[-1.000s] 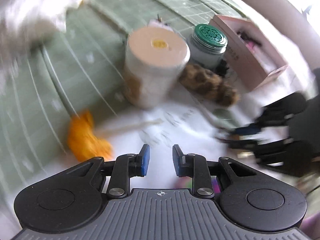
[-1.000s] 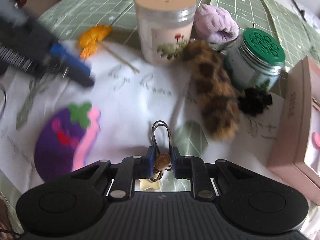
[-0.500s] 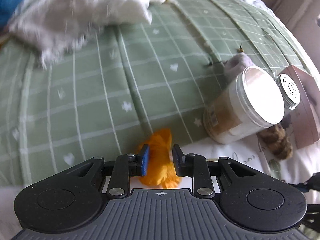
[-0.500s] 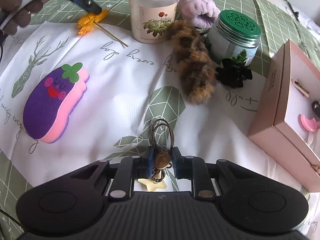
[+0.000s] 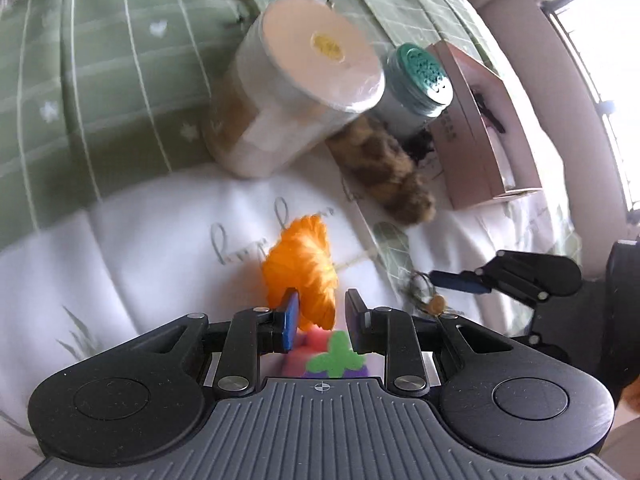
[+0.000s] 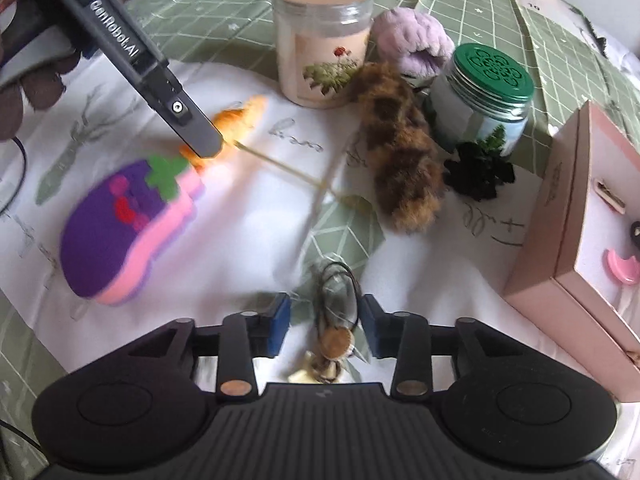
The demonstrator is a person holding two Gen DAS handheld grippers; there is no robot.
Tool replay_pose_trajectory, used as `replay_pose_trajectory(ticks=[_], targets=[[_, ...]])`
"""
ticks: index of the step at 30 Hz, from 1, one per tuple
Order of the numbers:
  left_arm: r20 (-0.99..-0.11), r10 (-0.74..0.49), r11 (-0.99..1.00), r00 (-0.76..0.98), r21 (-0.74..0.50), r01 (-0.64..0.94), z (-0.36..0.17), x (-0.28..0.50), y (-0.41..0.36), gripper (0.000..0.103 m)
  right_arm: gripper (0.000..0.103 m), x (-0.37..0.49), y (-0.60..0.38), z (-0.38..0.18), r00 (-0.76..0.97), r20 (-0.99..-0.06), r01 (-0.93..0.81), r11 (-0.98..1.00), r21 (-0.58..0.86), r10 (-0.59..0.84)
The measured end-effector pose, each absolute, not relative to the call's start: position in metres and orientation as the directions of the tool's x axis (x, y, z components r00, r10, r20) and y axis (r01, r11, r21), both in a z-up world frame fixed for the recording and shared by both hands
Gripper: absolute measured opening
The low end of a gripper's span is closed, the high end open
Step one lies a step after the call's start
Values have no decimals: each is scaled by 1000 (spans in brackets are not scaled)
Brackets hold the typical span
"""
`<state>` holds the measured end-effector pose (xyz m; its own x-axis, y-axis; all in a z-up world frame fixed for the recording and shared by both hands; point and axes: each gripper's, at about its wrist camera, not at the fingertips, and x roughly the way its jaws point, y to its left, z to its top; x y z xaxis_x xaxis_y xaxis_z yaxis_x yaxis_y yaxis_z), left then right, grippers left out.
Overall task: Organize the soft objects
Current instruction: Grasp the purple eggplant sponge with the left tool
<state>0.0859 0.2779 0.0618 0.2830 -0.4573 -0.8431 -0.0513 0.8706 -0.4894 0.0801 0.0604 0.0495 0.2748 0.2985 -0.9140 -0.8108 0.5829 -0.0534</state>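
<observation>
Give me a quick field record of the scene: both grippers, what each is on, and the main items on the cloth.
left gripper: jaws part open around the orange flower; grip unclear
right gripper: jaws opening, hair tie lying between them, pads clear of it
eggplant sponge: flat on the white cloth, beside the flower
furry brown piece: lying between the floral jar and the green-lid jar
pink box: open, at the right

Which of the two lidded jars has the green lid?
The smaller clear jar nearest the pink box. Its lid is dark green with a patterned top; the taller jar with the flower label has a plain beige lid.
</observation>
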Motion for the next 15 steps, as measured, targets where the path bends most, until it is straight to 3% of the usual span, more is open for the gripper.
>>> replay_pose_trajectory(ticks=[5,15], targets=[[-882,-297,932,366,-351,-89,77,88,292,27,41,72,65,50,287,-911,-821,565,-75,295],[-887,-356,912,294,-398,-97,84,50,280,27,45,72,64,49,303,-905,-825,557,-92,300]])
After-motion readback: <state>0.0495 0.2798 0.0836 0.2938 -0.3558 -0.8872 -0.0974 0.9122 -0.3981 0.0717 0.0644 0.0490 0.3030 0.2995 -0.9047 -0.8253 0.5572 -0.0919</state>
